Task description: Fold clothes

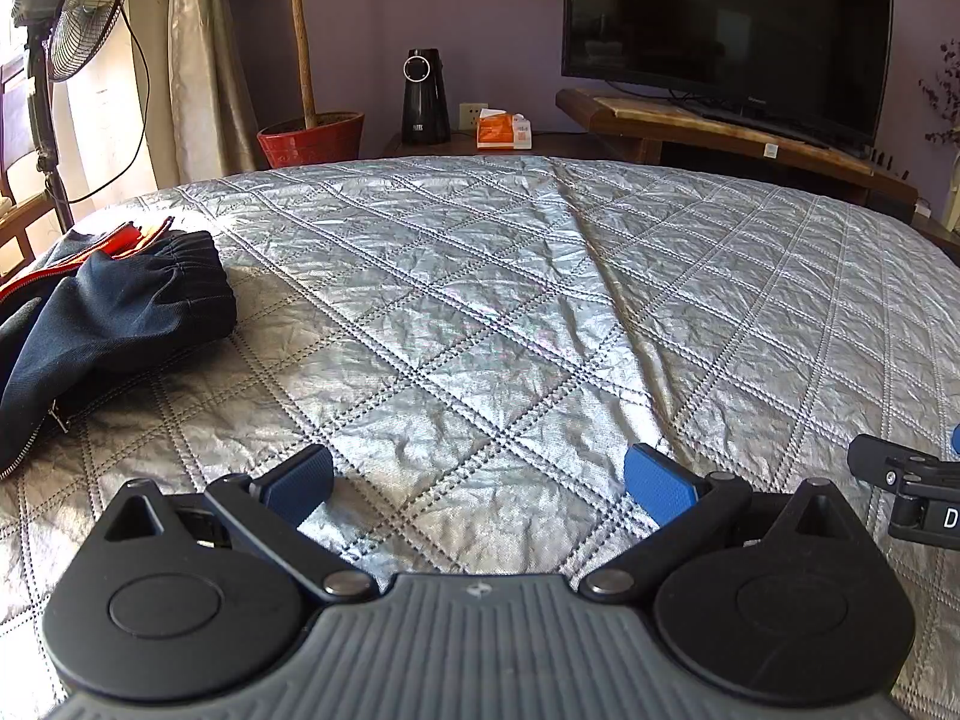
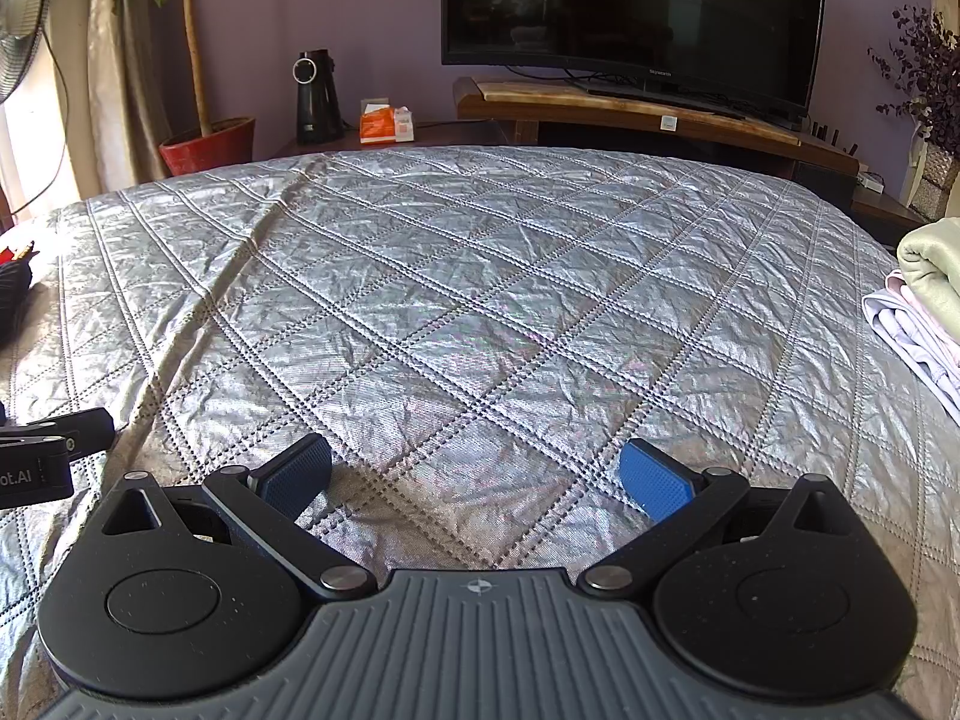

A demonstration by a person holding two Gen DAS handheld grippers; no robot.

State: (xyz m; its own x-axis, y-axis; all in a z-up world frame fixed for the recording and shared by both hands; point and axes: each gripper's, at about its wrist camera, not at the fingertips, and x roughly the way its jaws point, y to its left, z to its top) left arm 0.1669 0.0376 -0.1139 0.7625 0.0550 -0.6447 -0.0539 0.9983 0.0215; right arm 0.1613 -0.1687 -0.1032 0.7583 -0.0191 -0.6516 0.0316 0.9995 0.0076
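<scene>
A crumpled navy garment [image 1: 102,312] with red-orange trim and a zipper lies at the left of the silver quilted bed cover [image 1: 480,300]. My left gripper [image 1: 480,480] hovers low over the cover, right of the garment, open with nothing between its blue pads. My right gripper [image 2: 477,477] is also open and empty over the cover [image 2: 480,300]. A stack of folded pale clothes [image 2: 924,300], green on top of white and pink, rests at the right edge. Each gripper's tip shows in the other's view: the right one [image 1: 900,480], the left one [image 2: 54,450].
Beyond the bed stand a TV [image 1: 726,30] on a wooden stand [image 1: 720,132], a black appliance [image 1: 425,96], an orange tissue box [image 1: 503,131], a potted plant in a red pot [image 1: 312,138] and a floor fan [image 1: 78,18]. Dried flowers [image 2: 924,78] stand at far right.
</scene>
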